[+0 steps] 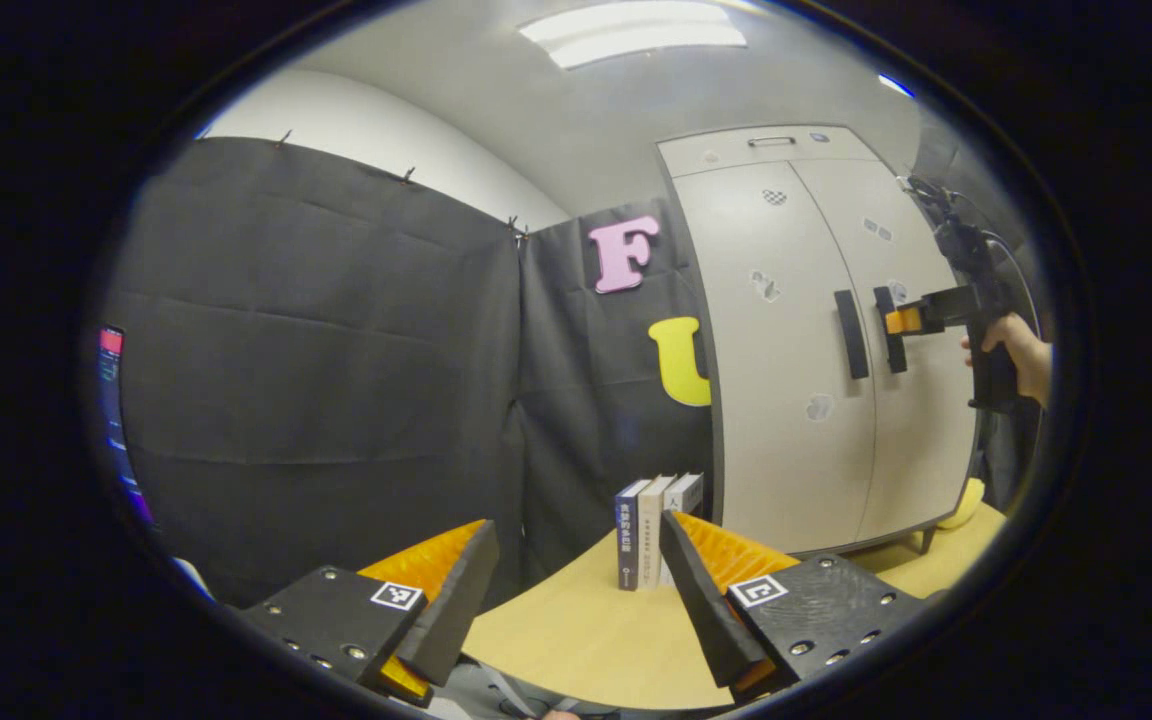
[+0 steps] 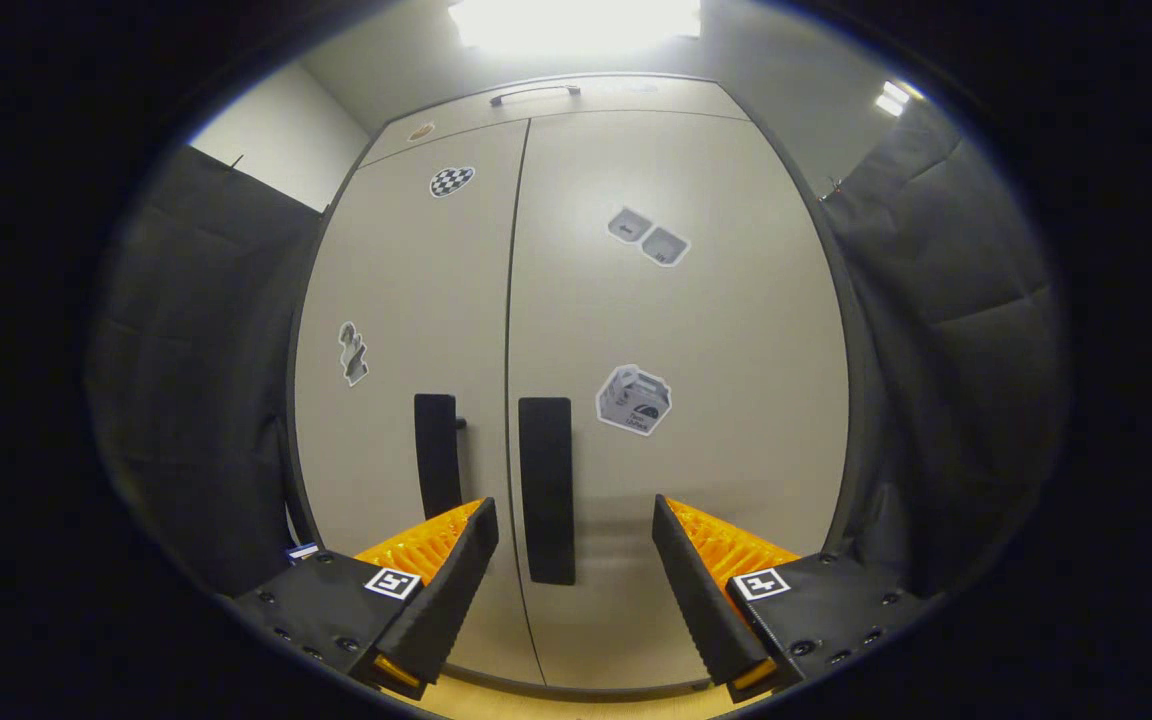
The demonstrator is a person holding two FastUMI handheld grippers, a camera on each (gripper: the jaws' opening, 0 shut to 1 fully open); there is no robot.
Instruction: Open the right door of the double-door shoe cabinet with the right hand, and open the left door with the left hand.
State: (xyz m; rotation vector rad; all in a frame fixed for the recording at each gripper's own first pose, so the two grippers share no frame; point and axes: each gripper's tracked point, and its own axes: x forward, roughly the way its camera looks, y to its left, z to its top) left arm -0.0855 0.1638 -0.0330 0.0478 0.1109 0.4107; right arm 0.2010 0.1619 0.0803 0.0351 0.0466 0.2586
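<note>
Pale grey shoe cabinet stands on wooden table, both doors shut. Right door handle sits between the spread, empty fingers of right gripper, no contact visible. Left gripper wide open, empty, well away; left door handle untouched. Books beside cabinet.

Glaring ceiling light, fisheye-warped edges
</note>
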